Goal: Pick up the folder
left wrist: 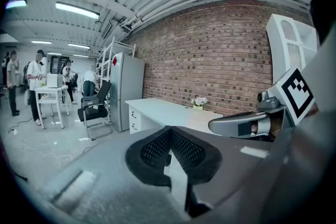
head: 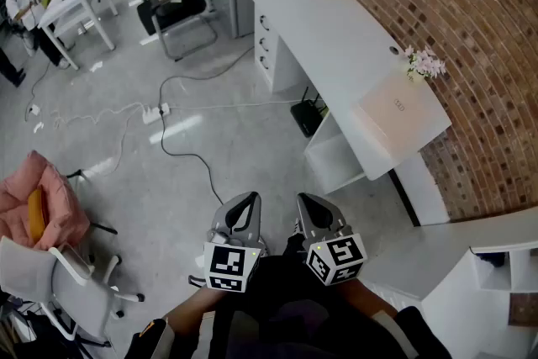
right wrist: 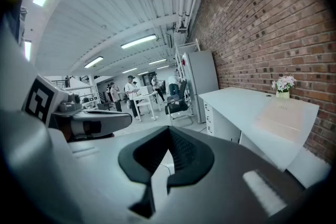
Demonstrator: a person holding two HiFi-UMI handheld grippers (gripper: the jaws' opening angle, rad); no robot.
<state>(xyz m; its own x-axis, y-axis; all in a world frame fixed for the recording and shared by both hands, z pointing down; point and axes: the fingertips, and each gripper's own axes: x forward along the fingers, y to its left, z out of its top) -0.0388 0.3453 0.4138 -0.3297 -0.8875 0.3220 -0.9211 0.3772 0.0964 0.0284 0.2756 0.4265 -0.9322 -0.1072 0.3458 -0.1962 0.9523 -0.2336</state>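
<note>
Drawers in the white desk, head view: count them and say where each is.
3, stacked in the desk's far end: top drawer, middle drawer, bottom drawer. The desk's other side is hidden, so more may exist.

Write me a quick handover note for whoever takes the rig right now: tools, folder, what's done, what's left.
Left tool: shut, empty, held low in front of the body.
Right tool: shut, empty, right beside it.
Folder: lies flat on the white desk by the brick wall, next to the small flowers, well away from both tools.
Done: nothing yet; the folder is untouched.
Left: approach the desk, open a tool, grip the folder, probably at an edge, and lift.
</note>
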